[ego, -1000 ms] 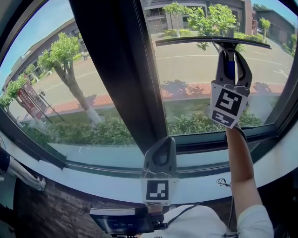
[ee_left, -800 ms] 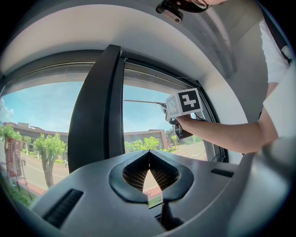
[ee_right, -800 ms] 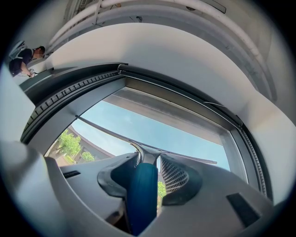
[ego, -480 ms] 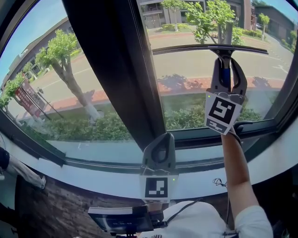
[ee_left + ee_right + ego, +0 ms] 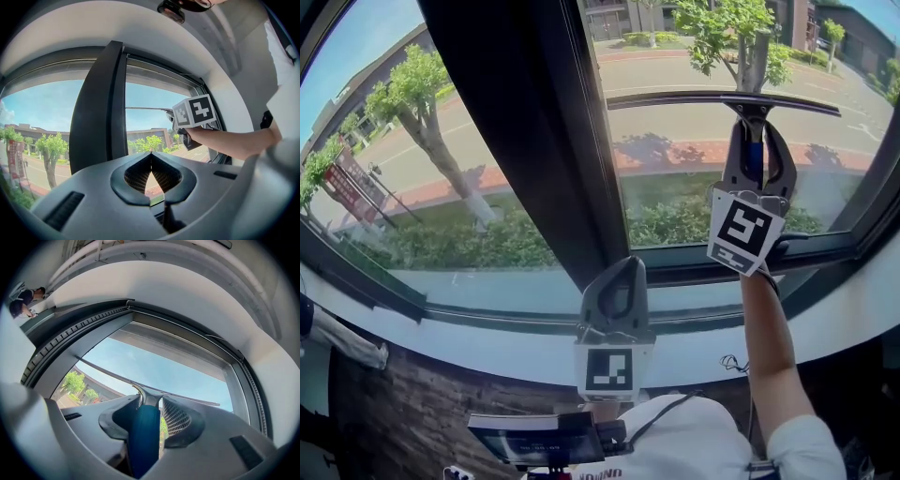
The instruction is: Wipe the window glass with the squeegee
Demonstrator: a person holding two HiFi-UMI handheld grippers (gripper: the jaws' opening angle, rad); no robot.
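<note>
Head view: right gripper (image 5: 753,142) raised at arm's length, jaws clamped on the blue-handled, black-bladed squeegee (image 5: 722,98). Its blade lies level against the upper part of the clear window glass (image 5: 675,178). Left gripper (image 5: 616,279) sits low by the white sill (image 5: 469,342), below the dark window post (image 5: 525,141).

Left gripper view: left gripper (image 5: 151,161) jaws closed tip to tip, nothing between.

Right gripper view: right gripper (image 5: 151,411) jaws pinch the squeegee (image 5: 143,437) by its blue handle; the thin blade crosses the window glass (image 5: 178,376).
</note>
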